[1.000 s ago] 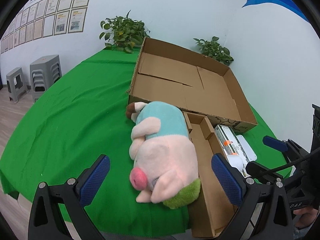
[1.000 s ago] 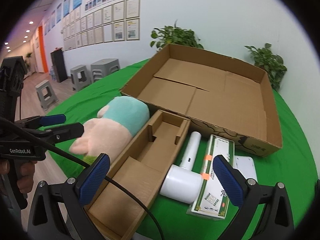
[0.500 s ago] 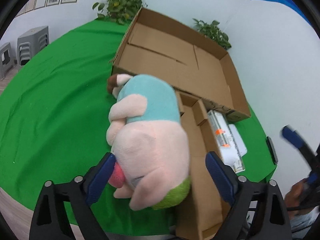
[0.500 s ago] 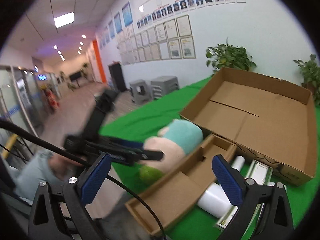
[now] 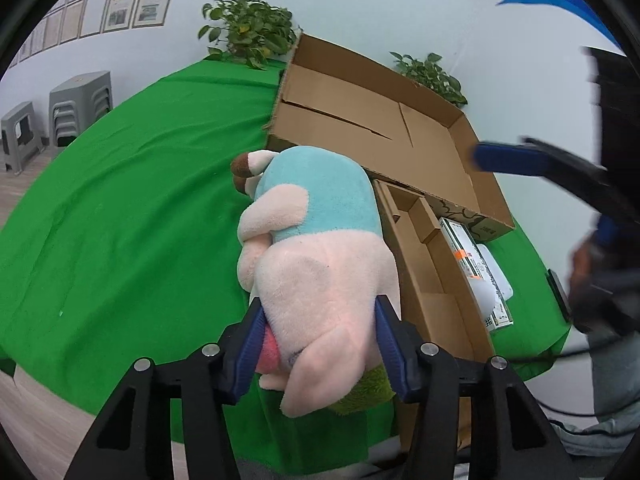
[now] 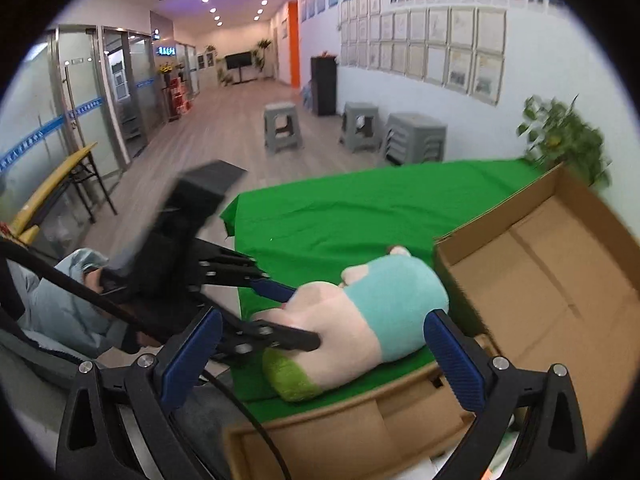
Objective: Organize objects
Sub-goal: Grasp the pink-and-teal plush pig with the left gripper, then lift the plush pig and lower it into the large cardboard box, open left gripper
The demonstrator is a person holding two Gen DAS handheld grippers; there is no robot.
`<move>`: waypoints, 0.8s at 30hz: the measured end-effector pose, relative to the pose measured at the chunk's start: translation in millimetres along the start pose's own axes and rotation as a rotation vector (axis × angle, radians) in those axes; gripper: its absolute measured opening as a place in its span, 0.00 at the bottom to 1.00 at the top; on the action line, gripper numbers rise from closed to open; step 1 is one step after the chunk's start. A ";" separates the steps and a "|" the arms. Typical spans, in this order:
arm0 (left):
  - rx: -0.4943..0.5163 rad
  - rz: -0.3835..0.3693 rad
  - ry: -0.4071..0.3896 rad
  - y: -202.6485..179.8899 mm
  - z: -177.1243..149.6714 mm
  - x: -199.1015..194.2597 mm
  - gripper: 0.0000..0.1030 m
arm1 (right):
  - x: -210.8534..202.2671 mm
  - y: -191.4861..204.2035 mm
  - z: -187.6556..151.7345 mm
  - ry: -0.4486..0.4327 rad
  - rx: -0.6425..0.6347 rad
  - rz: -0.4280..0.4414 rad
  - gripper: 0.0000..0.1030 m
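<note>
Change since a second ago: the left claw [image 5: 318,344] has come down over the plush pig [image 5: 320,264] and narrowed from wide apart; its jaws are closing, blue pads [image 5: 250,346] pressing the pig's pink head on both sides. The right claw [image 6: 334,356] has swung away from the boxes toward the room and now looks across the pig at the other claw.
Left claw: clamped on the pig's head, jaws closing in.
Right claw: jaws wide apart, nothing between the pads; it hangs above the narrow box.
Plush pig, look: soft and long, pale pink head with a deeper pink snout, teal middle, a brown tip at the far end, a green patch under the head.
Plush pig, place: lying on the green counter [image 5: 120,220], lengthwise, touching the narrow cardboard box [image 5: 432,276] on one side, its far end near the corner of the big open carton [image 5: 384,128].
Beyond the narrow box from the pig: a white printed packet [image 5: 472,264], partly hidden.
Count: one pig, two cardboard boxes, two claws, two potted plants [image 5: 252,32] behind the carton, three grey stools [image 6: 360,126] on the floor past the counter.
Person: a grey sleeve [image 6: 60,308] behind the left claw.
</note>
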State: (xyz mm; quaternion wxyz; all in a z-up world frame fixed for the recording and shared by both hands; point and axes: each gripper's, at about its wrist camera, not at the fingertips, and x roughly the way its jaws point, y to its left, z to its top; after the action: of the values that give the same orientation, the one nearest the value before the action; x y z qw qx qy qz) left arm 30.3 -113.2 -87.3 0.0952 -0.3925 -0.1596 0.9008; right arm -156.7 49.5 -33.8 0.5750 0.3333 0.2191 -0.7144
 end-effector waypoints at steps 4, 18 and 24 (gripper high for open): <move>-0.013 0.020 -0.022 7.7 -10.5 -14.8 0.49 | 52.5 -26.2 5.9 0.084 0.098 0.065 0.98; 0.030 0.051 -0.033 -5.5 -8.8 -15.9 0.43 | 76.9 -48.1 -23.4 0.252 0.453 0.008 1.00; 0.048 0.095 -0.030 -16.0 -2.1 -12.1 0.39 | 71.1 -47.0 -24.8 0.203 0.456 -0.014 0.81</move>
State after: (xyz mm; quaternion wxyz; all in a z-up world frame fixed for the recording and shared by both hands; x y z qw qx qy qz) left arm 40.8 -101.5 -74.7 0.0592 -0.3836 -0.1206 0.9137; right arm -204.9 30.1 -105.8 0.4547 0.5230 0.1111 -0.7123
